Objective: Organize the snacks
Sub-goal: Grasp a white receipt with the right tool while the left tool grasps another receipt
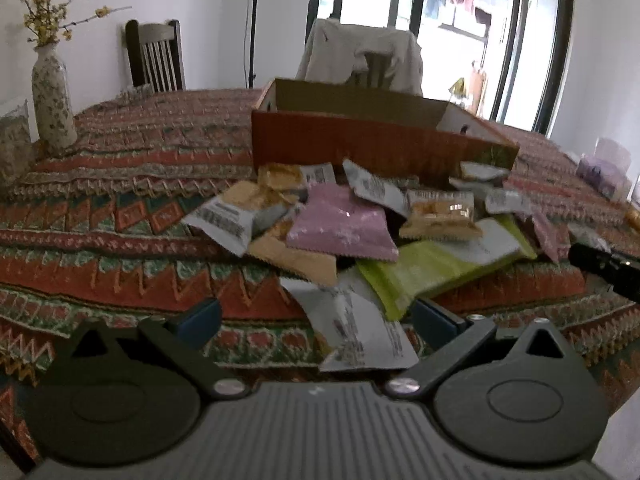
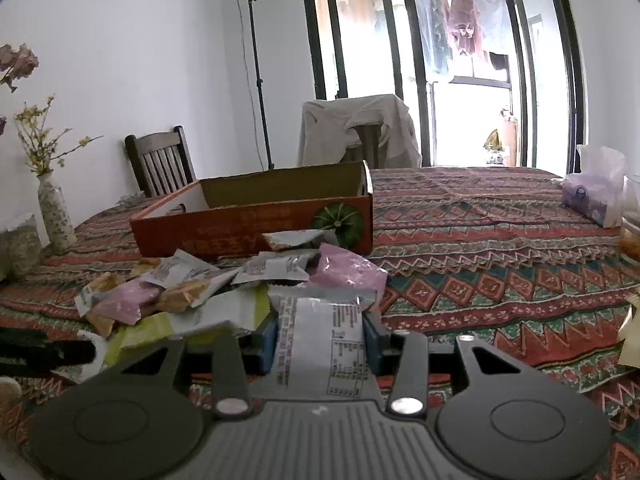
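On the orange box, lettering stays illegible.

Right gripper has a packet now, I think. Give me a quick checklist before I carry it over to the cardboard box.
1. Grip: right gripper shut on the white packet, pads against both its edges: ok.
2. Packet clear of the snack pile: cannot tell; its far end lies against the other wrappers.
3. Cardboard box open-topped, the inside that shows looks empty: ok.
4. Path to the box: the pile lies in between, so lift over it: not ok at table level.
5. Left gripper open, holding nothing, another white packet between its fingers: ok.
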{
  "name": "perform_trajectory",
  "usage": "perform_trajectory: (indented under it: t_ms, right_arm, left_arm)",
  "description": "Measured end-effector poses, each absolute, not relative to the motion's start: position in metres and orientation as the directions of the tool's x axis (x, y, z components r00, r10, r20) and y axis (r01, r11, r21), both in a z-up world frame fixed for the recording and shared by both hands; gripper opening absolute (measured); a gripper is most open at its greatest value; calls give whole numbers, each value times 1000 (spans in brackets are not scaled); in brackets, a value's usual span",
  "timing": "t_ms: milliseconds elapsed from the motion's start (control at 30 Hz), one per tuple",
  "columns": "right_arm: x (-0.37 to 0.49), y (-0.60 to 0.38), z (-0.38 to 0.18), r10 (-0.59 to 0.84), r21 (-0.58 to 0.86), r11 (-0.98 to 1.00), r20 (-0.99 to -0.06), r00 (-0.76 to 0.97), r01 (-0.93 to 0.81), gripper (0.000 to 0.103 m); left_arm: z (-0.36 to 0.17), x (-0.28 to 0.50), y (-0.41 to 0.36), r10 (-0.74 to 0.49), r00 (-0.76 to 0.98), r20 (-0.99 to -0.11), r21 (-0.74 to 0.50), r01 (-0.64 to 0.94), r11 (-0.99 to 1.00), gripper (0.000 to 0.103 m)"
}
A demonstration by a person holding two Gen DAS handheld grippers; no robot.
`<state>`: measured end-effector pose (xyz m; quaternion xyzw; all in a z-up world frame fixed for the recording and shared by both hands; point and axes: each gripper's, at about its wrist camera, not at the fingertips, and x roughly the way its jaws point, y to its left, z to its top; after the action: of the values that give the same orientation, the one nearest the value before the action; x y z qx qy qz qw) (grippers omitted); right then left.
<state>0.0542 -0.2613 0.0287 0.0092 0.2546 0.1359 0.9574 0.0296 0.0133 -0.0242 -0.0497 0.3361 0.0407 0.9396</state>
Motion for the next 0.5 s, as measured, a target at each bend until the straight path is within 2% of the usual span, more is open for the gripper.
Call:
perform_trajectory:
  t_ms: [200,267,300,367,433,500]
  right_arm:
    - [55,-261,26,270,91,961,-492,828,-260,42]
    - [56,-262,25,270,94,962,-493,827,-258,42]
    - [56,-262,24,269,95,962,-494,827,-257,42]
    - [57,-263,23,269,98,962,-495,826,-255,42]
    - [57,-265,23,271,101,962,-495,826,-255,42]
    - [57,-266,23,272,104,961,-494,826,-254,42]
  left_arm:
    - [-36,41,-3,92,731,-677,-3,-128,992,103]
    - [-39,43,-6,111,731,-674,17,-135,991,99]
    - [-38,42,-7,104,735,-670,13,-129,992,95]
    - [-35,40,-6,87,746,-660,6,-110,994,68]
    - [-32,37,-2,76,751,-656,-2,-102,995,52]
    - [-31,33,6,63,753,-655,-19,-100,995,50]
